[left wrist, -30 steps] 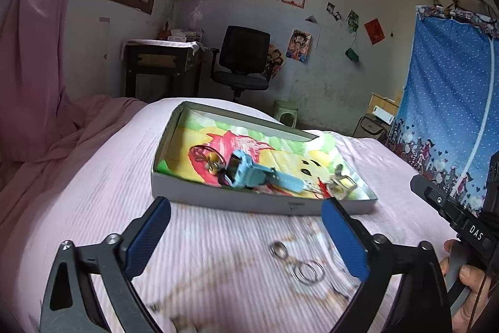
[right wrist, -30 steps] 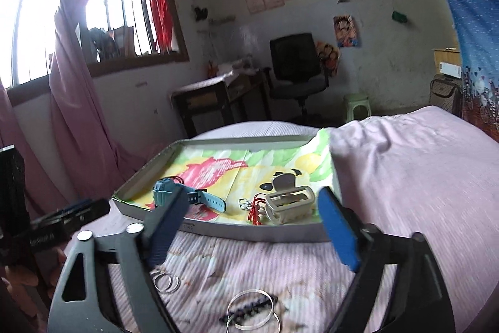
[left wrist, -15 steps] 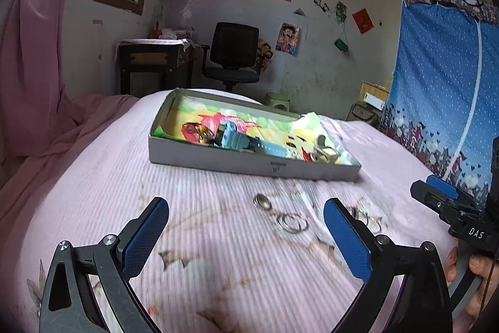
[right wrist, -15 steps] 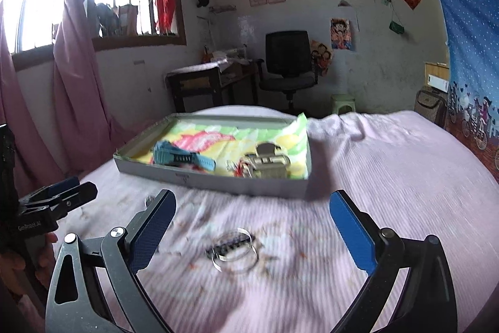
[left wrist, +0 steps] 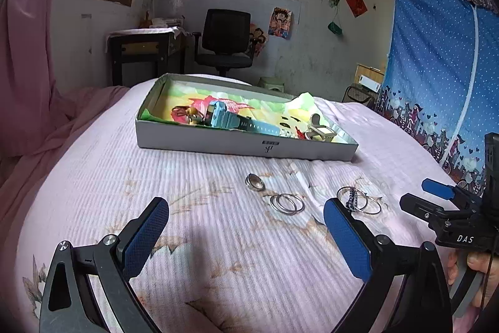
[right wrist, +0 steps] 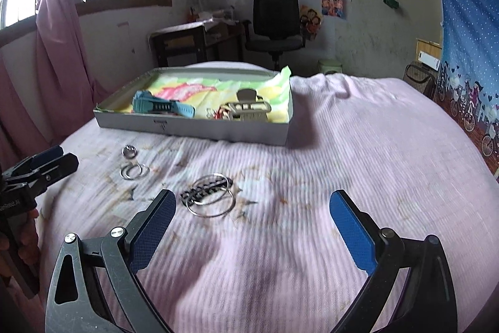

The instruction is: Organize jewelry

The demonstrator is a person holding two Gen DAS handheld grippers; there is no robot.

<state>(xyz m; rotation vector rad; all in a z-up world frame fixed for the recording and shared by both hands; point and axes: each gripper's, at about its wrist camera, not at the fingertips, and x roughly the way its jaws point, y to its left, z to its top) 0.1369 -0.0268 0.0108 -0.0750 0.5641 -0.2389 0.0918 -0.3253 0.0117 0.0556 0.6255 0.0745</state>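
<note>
On ribbed pink bedspread point(left wrist: 218, 239), thin metal rings point(left wrist: 287, 203)

Right hand-held gripper point(right wrist: 249, 217), jaws wide apart w/ nothing between, over pink ribbed bedspread point(right wrist: 358, 152). Thin silver bangles w/ black beaded strand point(right wrist: 208, 195) lie just ahead of its left pad; shallow grey cardboard tray point(right wrist: 193, 127) sits beyond.

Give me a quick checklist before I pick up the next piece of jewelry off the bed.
1. Right gripper open, nothing between jaws after just opening: ok.
2. Left gripper open, empty: ok.
3. Thin silver bangles with black beaded strand lie clear ahead of right gripper: ok.
4. Small silver rings unobstructed: ok.
5. Grey cardboard tray has free floor space: ok.
6. Bangles tangled with beads: cannot tell.
</note>
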